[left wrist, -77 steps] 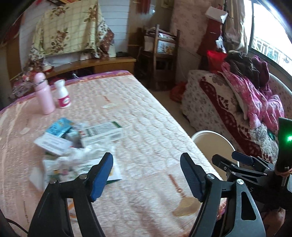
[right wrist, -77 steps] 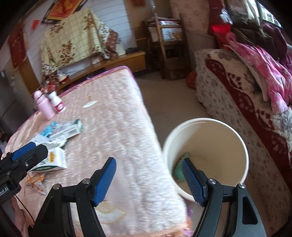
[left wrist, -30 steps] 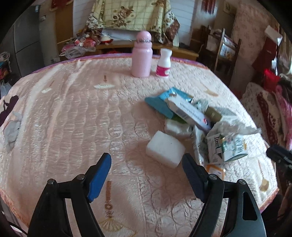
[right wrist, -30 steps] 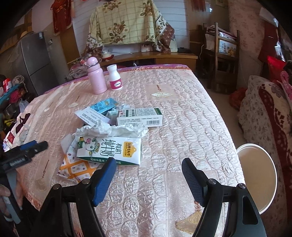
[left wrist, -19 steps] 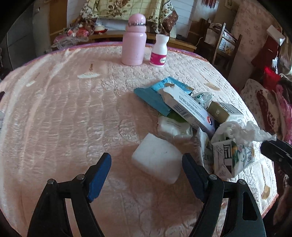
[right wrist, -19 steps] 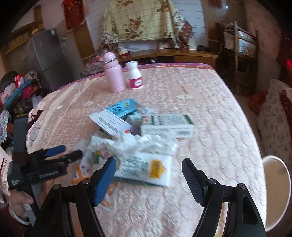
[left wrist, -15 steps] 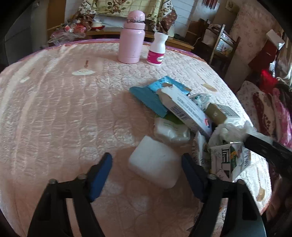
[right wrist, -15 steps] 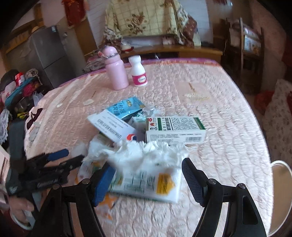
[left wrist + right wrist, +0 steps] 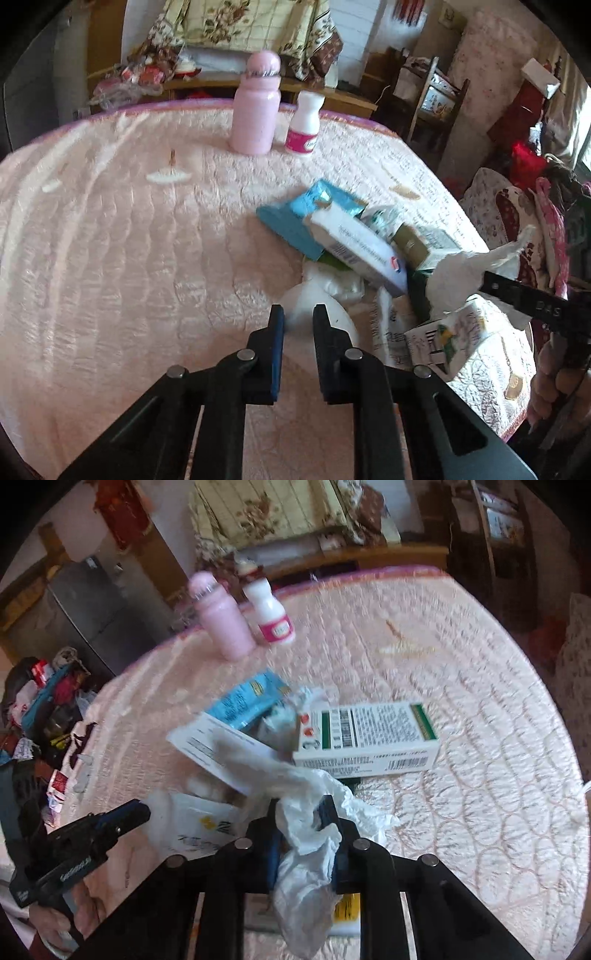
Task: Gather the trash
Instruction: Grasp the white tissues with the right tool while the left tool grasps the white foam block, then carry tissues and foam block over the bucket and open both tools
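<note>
Both grippers now grip trash on the pink quilted table (image 9: 110, 258): left gripper (image 9: 298, 321) pinches a soft white packet (image 9: 332, 314), right gripper (image 9: 301, 818) clamps crumpled white tissue (image 9: 306, 834). Boxes, wrappers and carton remain, I judge.

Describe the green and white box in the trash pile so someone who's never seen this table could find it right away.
On the pink quilted table, a heap of litter sits in front of a pink bottle. At the heap's right edge lies the green and white box, flat and lengthwise. It alone has green end bands and barcodes; its neighbours are a blue packet and crumpled white tissue.
</note>
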